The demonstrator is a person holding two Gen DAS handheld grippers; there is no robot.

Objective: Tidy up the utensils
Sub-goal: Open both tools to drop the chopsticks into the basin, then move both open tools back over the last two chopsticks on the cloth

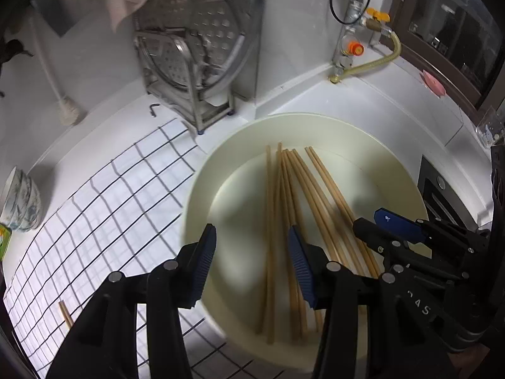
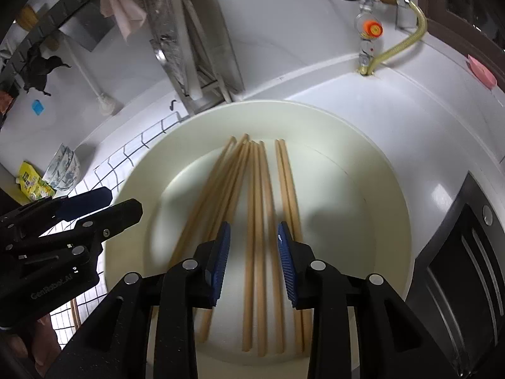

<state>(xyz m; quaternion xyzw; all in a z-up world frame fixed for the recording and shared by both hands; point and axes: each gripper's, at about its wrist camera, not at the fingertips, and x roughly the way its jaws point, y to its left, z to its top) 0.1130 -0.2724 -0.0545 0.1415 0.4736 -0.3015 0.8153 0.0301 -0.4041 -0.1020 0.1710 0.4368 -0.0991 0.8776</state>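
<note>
The wooden chopsticks' (image 2: 258,252) near ends were hidden behind the right gripper's black arms at six o'clock; a stray chopstick (image 1: 65,314) (seven o'clock) vanished under the left gripper's arm.

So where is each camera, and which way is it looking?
Left wrist: rides on the left gripper, looking down along its open blue fingers into the bowl of chopsticks; the right gripper pokes in at right.
Right wrist: rides on the right gripper, looking down into the bowl; the left gripper pokes in at left.
Shared: bowl, chopsticks, checked mat, rack, yellow valve.
</note>
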